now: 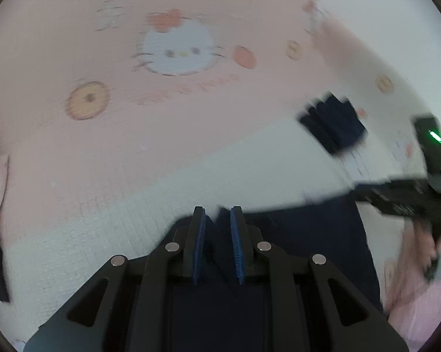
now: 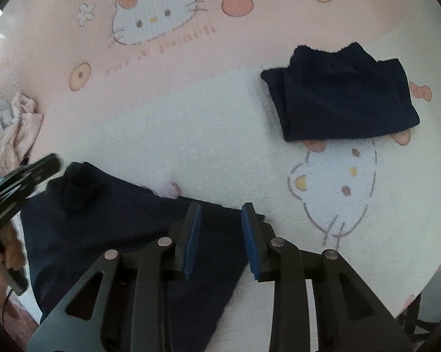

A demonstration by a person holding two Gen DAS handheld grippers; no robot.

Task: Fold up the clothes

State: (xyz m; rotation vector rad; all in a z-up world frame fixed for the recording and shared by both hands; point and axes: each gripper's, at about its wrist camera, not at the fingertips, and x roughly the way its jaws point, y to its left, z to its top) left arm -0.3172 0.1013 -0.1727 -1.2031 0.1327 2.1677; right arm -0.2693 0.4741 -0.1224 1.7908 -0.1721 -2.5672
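Meanwhile, the left gripper [image 1: 217, 214] and right gripper [image 2: 221, 212], each pinching the edge of a dark navy garment [image 2: 126, 228] between narrow jaws, work over a pink cartoon-cat bedsheet [image 2: 191, 117]; 1 folded navy garment [image 2: 340, 94] lies well apart, farther up the sheet.

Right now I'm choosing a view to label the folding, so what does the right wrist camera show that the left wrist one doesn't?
Only the right wrist view shows the crumpled pink garment and the folded navy garment sharply. Only the left wrist view shows the right gripper's green light. Both share the cartoon-cat blanket and the unfolded navy garment between each gripper's pads.
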